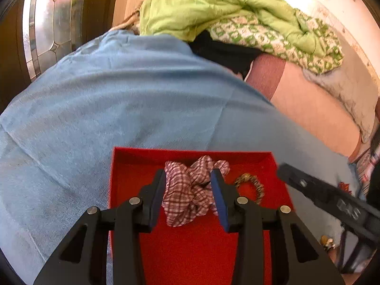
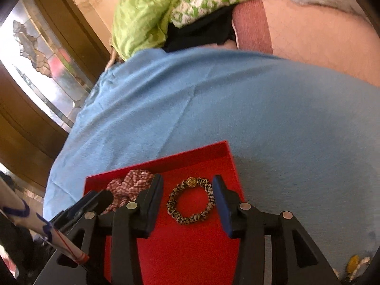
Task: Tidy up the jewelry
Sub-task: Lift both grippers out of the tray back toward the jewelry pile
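Straddling scrunchie [image 1: 190,190] and bracelet [image 2: 191,200] loosely, both part-open claws [image 1: 188,181] [image 2: 187,186] inside red tray [image 1: 123,190] rim.

In the tray [image 1: 123,166], the scrunchie [image 1: 190,190] lies left of the bracelet [image 2: 191,200].

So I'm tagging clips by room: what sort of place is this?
Probably a bedroom at home: a rumpled green quilt piled on a bed, and a leaded glass door beside it.
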A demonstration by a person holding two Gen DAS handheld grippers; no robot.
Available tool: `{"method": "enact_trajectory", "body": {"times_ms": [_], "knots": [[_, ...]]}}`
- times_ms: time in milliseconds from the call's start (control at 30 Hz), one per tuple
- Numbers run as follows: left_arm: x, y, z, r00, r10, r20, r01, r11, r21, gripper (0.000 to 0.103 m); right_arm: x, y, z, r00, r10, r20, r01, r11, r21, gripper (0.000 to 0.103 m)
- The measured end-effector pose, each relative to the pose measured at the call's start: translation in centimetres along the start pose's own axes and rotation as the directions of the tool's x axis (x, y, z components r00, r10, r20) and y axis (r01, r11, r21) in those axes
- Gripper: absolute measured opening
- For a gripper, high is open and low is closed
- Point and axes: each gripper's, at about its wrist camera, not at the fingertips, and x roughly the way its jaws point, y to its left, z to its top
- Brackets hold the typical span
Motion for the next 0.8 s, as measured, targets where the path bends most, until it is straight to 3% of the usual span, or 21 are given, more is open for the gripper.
{"method": "enact_trajectory", "body": {"times_ms": [100, 200, 333, 500, 600, 700, 800], "knots": [[-0.9, -1.3, 0.0, 0.999, -0.025, 0.032, 0.024, 0.999, 0.021, 0.041, -3.0, -0.8, -1.3, 0.999, 0.040, 0.026, -0.040, 0.999, -0.004, 0.046], [-1.5, -3.2, -0.3, 0.998, -0.044, 0.055, 0.040, 0.997, 0.063, 0.053, -6.3, -1.7, -3.5, 0.996, 0.067, 0.052, -0.066, 0.998, -0.019, 0.046], [-2.2, -6.5, -1.2, 0.992, -0.100, 0.078, 0.089, 0.988, 0.129, 0.054, -10.6, -4.3, -6.8, 0.994, 0.086, 0.068, -0.086, 0.996, -0.003, 0.046], [-3.2, -10.6, -3.2, 0.986, -0.143, 0.091, 0.117, 0.962, 0.245, 0.054, -16.0, -9.5, -9.5, 0.986, 0.049, 0.159, -0.063, 0.995, 0.083, 0.046], [-3.8, -12.7, -4.9, 0.984, -0.168, 0.066, 0.140, 0.941, 0.307, 0.054, -18.0, -13.0, -11.6, 0.977, -0.021, 0.214, -0.009, 0.990, 0.140, 0.046], [-4.5, -14.3, -7.0, 0.975, -0.221, -0.005, 0.210, 0.921, 0.327, 0.054, -18.2, -16.1, -13.6, 0.976, -0.094, 0.196, 0.053, 0.977, 0.207, 0.046], [-5.2, -15.1, -8.7, 0.965, -0.252, -0.065, 0.260, 0.914, 0.312, 0.054, -18.6, -18.3, -13.8, 0.977, -0.083, 0.196, 0.026, 0.960, 0.279, 0.046]]}}
